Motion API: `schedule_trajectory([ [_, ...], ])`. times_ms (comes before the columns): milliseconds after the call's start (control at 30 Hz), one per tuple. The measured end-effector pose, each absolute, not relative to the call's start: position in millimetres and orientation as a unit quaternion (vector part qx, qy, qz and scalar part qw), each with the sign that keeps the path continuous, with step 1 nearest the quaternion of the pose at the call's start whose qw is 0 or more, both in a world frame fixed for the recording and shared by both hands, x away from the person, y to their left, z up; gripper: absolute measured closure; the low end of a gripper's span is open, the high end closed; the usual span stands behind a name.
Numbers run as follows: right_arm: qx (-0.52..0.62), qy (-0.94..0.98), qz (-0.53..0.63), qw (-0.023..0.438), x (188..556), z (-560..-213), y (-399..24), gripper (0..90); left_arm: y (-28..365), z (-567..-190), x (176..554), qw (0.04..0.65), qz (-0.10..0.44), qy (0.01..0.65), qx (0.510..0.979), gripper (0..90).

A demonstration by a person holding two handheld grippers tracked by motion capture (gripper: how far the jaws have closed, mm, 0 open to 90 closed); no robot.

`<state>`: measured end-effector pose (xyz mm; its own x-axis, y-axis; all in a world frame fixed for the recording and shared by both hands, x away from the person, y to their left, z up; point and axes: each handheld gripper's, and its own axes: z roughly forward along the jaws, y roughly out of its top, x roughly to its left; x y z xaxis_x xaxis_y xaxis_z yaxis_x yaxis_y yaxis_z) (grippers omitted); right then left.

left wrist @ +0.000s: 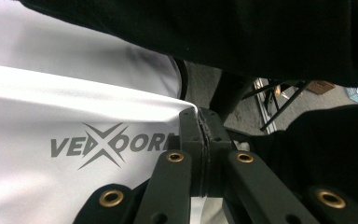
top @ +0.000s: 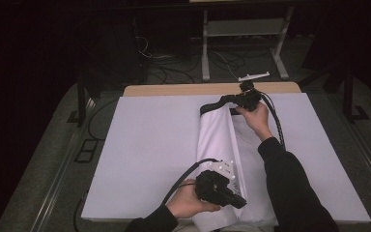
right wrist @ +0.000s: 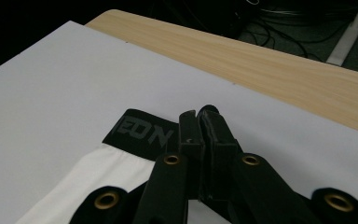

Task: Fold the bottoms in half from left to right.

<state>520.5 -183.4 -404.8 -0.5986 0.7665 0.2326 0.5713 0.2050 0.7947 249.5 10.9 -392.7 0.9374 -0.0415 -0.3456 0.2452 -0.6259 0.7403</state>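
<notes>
- High view: white shorts (top: 217, 140) lie lengthwise on the white sheet (top: 149, 145) covering the table (top: 183, 90), right of centre, black waistband (top: 211, 105) at the far end, hem end hanging over the near edge.
- Shorts look folded along their length; a fold line runs down the middle, w/ the left layer lying over the right.
- My left gripper (top: 239, 203) sits at the near end, pointing right, jaws pinched tight on the shorts' near hem.
- Left gripper view: left gripper (left wrist: 204, 128) jaws pressed together w/ white fabric (left wrist: 74, 116) caught between them; grey printed lettering (left wrist: 107, 145) just left of the jaws. A dark sleeve (left wrist: 261, 37) crosses the top of the view.
- My right gripper (top: 234, 100) is at the far end, at the waistband corner, jaws closed on it.
- Right gripper view: right gripper (right wrist: 204, 119) jaws clamped together right beside the black waistband (right wrist: 142, 133), which carries grey letters; white cloth (right wrist: 88, 186) below it. Can't tell exactly how much band is inside the pinch.
- Bare wood strip of the table (right wrist: 261, 60) shows beyond the sheet (right wrist: 74, 84).
- Far off: floor cables (top: 174, 67) & a metal stand (top: 244, 29).
</notes>
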Motion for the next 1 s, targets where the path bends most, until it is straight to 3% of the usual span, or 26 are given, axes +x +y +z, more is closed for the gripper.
schedule_trajectory([
  [567, 0.445, 0.764, 0.454, 0.108, 520, -408, -218, 85.6, -30, -403, 255, 0.427, -0.179, 0.057, 0.884, 88.4],
  [1000, 0.441, 0.777, 0.429, 0.134, 516, -408, -240, 85.5, -59, -418, 257, 0.417, -0.189, 0.064, 0.887, 88.4],
])
